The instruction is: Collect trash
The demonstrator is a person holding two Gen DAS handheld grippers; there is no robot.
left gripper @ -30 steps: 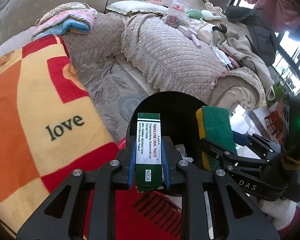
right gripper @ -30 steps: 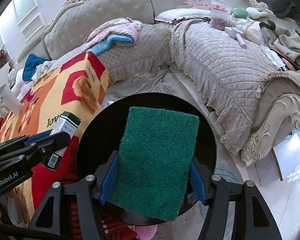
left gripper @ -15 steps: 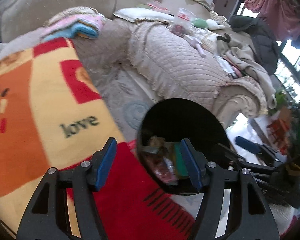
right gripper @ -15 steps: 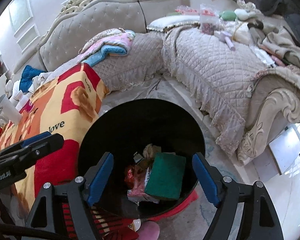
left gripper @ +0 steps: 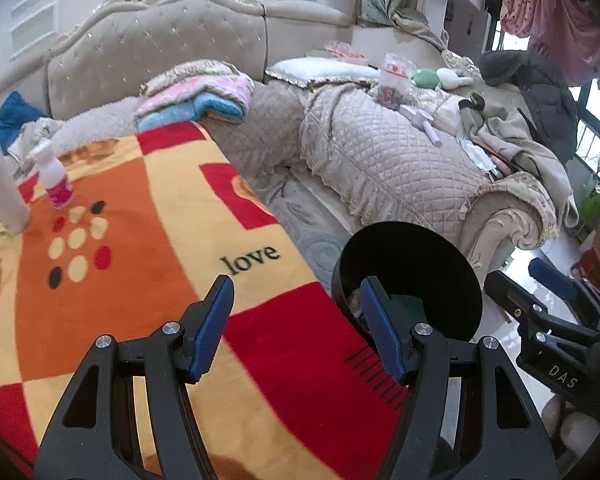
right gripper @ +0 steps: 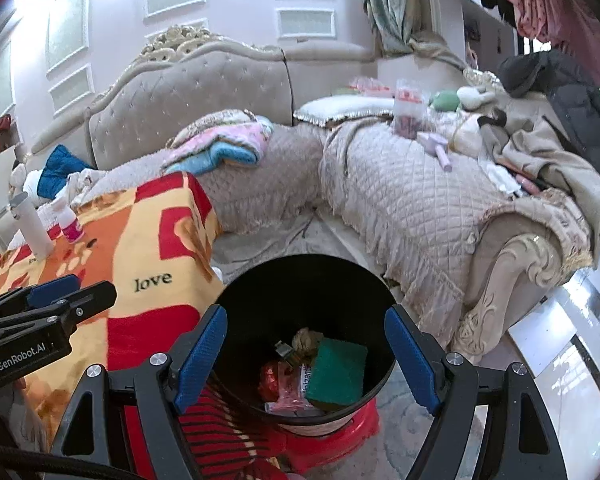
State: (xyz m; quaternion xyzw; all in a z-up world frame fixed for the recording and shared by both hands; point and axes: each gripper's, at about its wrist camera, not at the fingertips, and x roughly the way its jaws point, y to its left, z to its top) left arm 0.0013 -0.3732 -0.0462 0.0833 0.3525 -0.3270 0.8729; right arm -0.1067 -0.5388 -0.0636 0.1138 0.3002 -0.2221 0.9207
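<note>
Now the bin [right gripper: 300, 280] serves as landmark. Far left of it, on the blanket [left gripper: 148, 240] over the desk, a tall white bottle [left gripper: 2, 192] stands upright with a small pink-labelled bottle [left gripper: 56, 178] just beside it. Nearer, the left hand-held gripper [left gripper: 296, 316] hangs over the blanket's edge by the bin's left rim, jaws apart, nothing between them. Above the bin, the right hand-held gripper [right gripper: 306, 350] has its jaws spread wide and empty. Inside the bin lie a green sponge [right gripper: 336, 372], a red wrapper [right gripper: 272, 376] and other trash. Right of the bin stands the quilted sofa [right gripper: 420, 208].
</note>
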